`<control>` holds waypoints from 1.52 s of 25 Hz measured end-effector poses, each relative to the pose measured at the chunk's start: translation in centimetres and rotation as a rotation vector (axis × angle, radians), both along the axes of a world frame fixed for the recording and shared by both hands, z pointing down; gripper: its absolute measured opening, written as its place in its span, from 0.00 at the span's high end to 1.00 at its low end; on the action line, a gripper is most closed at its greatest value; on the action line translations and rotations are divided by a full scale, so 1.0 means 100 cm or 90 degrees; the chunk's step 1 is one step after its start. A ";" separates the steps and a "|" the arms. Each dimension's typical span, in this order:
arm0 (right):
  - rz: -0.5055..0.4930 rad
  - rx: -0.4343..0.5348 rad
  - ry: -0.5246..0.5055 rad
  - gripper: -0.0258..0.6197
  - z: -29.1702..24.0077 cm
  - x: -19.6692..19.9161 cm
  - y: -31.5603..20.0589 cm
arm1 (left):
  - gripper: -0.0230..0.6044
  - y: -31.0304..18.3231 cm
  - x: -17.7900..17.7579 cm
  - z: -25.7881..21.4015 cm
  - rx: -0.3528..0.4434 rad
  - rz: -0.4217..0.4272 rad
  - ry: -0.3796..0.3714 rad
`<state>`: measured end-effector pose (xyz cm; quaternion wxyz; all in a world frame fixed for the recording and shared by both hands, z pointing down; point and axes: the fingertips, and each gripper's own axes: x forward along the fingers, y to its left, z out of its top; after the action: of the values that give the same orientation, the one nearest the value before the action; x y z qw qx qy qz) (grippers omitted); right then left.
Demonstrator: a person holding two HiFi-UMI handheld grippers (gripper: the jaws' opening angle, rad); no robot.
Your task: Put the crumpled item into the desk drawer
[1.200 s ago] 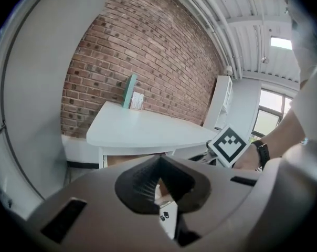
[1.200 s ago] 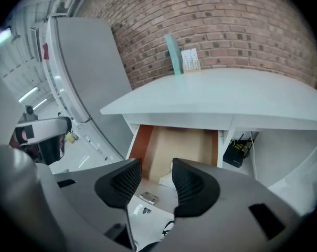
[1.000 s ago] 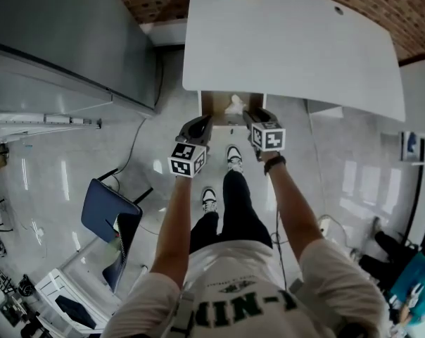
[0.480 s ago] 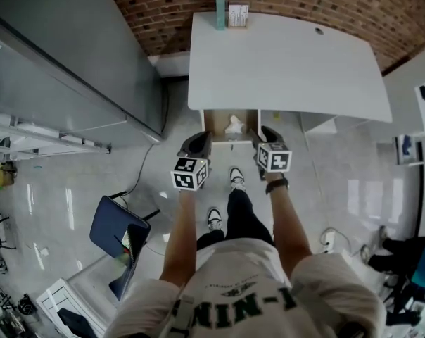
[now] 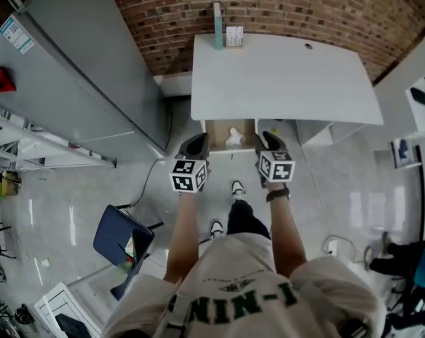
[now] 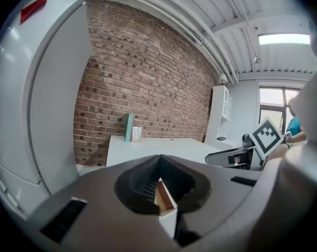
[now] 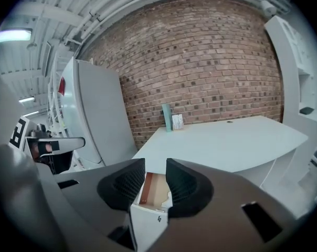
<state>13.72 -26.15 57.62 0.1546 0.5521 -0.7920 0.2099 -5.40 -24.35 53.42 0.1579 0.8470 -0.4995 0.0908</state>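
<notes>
The white desk (image 5: pixel 283 76) has its drawer (image 5: pixel 210 136) pulled out under the front edge. A crumpled white item (image 5: pixel 233 138) lies inside the drawer. My left gripper (image 5: pixel 197 141) hovers at the drawer's left front corner, its jaws shut with nothing in them (image 6: pixel 159 159). Over the right front corner is my right gripper (image 5: pixel 267 138). Its jaws (image 7: pixel 156 164) stand open, have just been closing, and hold nothing. Between them the drawer's wooden inside (image 7: pixel 153 188) shows below, with a bit of the crumpled item (image 7: pixel 167 201).
A tall grey cabinet (image 5: pixel 79 69) stands left of the desk against the brick wall (image 5: pixel 304 13). A green book (image 5: pixel 217 16) and a small card (image 5: pixel 233 36) stand at the desk's back edge. A blue chair (image 5: pixel 117 231) is behind on the left. The person's feet (image 5: pixel 237 187) are below the drawer.
Both grippers and the head camera have risen, so the desk and drawer look smaller and lower. The crumpled item stays in the drawer.
</notes>
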 end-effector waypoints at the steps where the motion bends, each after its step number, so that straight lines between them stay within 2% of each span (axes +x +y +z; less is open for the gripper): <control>1: 0.001 0.011 -0.004 0.77 -0.009 0.000 0.002 | 0.97 0.002 0.000 -0.007 0.006 -0.001 -0.001; 7: 0.000 0.069 -0.015 0.84 -0.052 -0.012 0.018 | 0.97 0.010 -0.001 -0.046 0.046 0.001 0.000; 13: 0.009 0.105 -0.014 0.86 -0.080 -0.016 0.028 | 0.97 0.019 -0.011 -0.076 0.074 -0.010 0.000; 22: 0.002 0.161 -0.024 0.90 -0.119 -0.034 0.029 | 0.97 0.026 -0.036 -0.100 0.109 -0.034 -0.021; 28: -0.004 0.196 -0.039 0.91 -0.151 -0.041 0.029 | 0.97 0.028 -0.049 -0.123 0.132 -0.052 0.005; 33: -0.014 0.215 -0.035 0.93 -0.166 -0.045 0.030 | 0.97 0.027 -0.054 -0.140 0.161 -0.065 -0.024; 38: -0.022 0.225 -0.024 0.95 -0.174 -0.051 0.027 | 0.97 0.025 -0.054 -0.142 0.170 -0.063 -0.044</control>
<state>8.58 -23.46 40.21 0.0435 0.5529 -0.8287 0.0750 -10.84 -21.89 39.22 0.0308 0.8311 -0.5534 0.0449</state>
